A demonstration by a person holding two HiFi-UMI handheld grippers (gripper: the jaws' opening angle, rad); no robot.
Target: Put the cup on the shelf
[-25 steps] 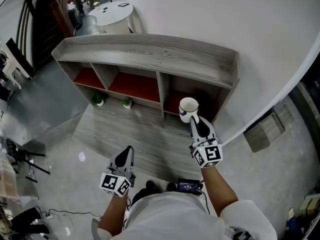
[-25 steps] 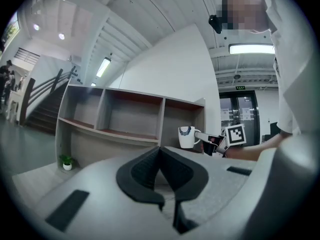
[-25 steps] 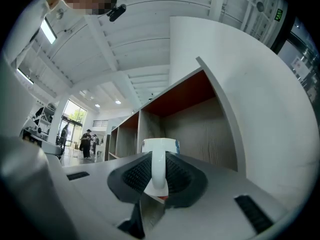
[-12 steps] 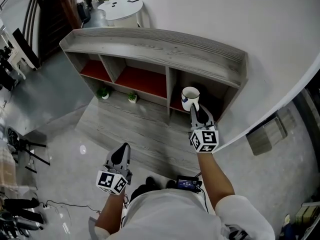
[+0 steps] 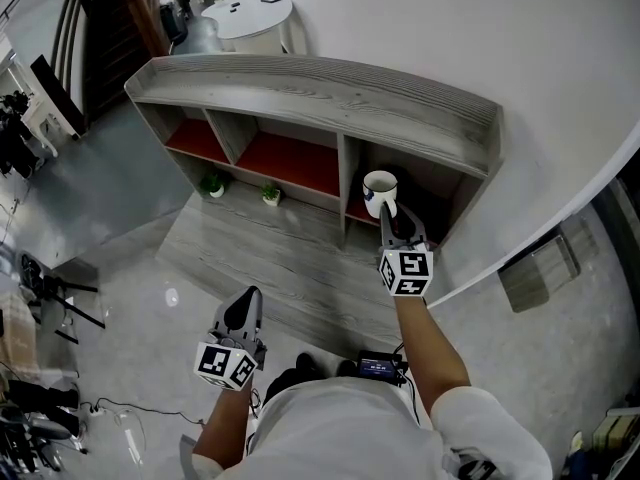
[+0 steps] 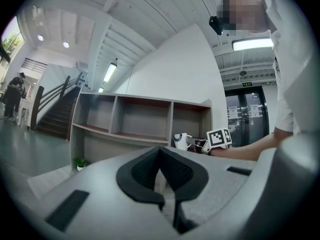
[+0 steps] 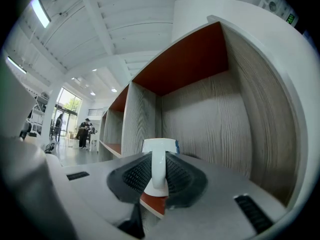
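Note:
A white cup (image 5: 380, 192) with a blue mark hangs at the mouth of the right-hand compartment of the grey wooden shelf (image 5: 320, 93). My right gripper (image 5: 396, 226) is shut on the cup's handle (image 7: 159, 170), and the cup (image 7: 160, 149) stands upright in front of the compartment's red floor. My left gripper (image 5: 243, 312) is low at the left, well short of the shelf, shut with nothing between its jaws. From the left gripper view the cup (image 6: 182, 141) and the right gripper's marker cube (image 6: 219, 137) show at the shelf's right end.
The shelf has three open compartments with red floors and a wood-grain platform (image 5: 270, 258) in front. Two small potted plants (image 5: 212, 184) (image 5: 270, 195) stand at its base. A white wall runs behind. A round white table (image 5: 250, 13) and a staircase lie beyond.
My right gripper has carried the cup forward, closer to the right compartment. The left gripper has hardly moved.

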